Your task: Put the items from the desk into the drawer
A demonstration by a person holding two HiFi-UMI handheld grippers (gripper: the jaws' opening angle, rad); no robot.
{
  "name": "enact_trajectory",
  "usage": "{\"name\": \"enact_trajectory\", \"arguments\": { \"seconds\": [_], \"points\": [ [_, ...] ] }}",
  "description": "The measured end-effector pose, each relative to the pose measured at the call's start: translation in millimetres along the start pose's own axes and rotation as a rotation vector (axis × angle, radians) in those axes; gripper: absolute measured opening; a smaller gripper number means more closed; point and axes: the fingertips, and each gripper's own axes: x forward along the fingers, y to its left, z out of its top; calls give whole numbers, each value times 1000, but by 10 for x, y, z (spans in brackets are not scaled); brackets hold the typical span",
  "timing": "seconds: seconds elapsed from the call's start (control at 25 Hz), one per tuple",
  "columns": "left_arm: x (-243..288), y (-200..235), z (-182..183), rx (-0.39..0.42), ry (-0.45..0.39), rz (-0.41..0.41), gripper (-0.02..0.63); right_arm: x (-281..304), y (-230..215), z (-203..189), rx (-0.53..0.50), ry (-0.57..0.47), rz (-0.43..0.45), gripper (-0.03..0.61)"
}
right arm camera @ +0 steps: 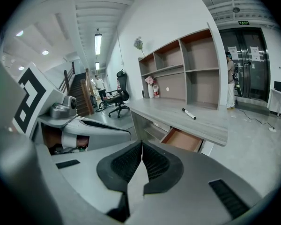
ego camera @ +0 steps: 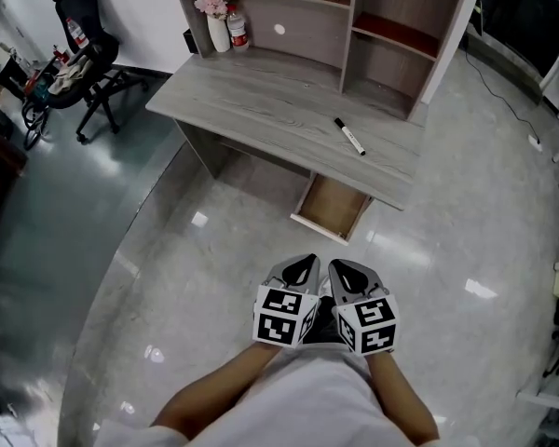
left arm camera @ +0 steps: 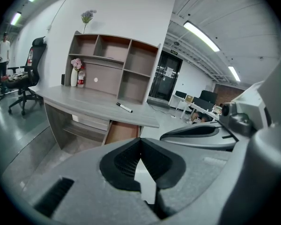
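Observation:
A black-and-white marker (ego camera: 348,136) lies on the grey wooden desk (ego camera: 261,101), near its right end. Under that end a wooden drawer (ego camera: 331,208) stands pulled open, and its inside looks bare. Both grippers hang side by side over the floor, well short of the desk. My left gripper (ego camera: 301,270) is shut with nothing in it, and so is my right gripper (ego camera: 351,273). The left gripper view shows the marker (left arm camera: 124,108) and the drawer (left arm camera: 122,131) far ahead of the closed jaws. The right gripper view shows the marker (right arm camera: 188,114) and the drawer (right arm camera: 181,140) likewise.
A shelf hutch (ego camera: 391,35) stands on the desk's back. A white vase of pink flowers (ego camera: 216,21) and a small bottle (ego camera: 237,28) sit at its left. A black office chair (ego camera: 84,54) is left of the desk. A cable (ego camera: 503,101) runs over the glossy floor at right.

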Motion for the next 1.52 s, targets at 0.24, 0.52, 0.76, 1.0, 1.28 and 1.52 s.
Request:
{"name": "enact_trajectory", "arguments": {
  "seconds": [0.24,0.52,0.76,1.0,1.28,1.52],
  "points": [
    [532,62,273,-8,28,4,2,280,-502,178,23,17,8,3],
    [1040,117,558,2,56,21,2,550,-1016,387,35,21,18,3],
    [1376,213,760,17,74,54,2,754,-1412,525,46,19,28,3],
    [1613,293,939,32,82,104,2,943,-1726,656,33,17,54,3],
    [1823,351,1195,50,64,147,2,1111,-1985,813,16,1,70,3],
    [1966,409,1294,47,55,152,2,1263,-2096,851,-1,13,70,3]
  ]
}}
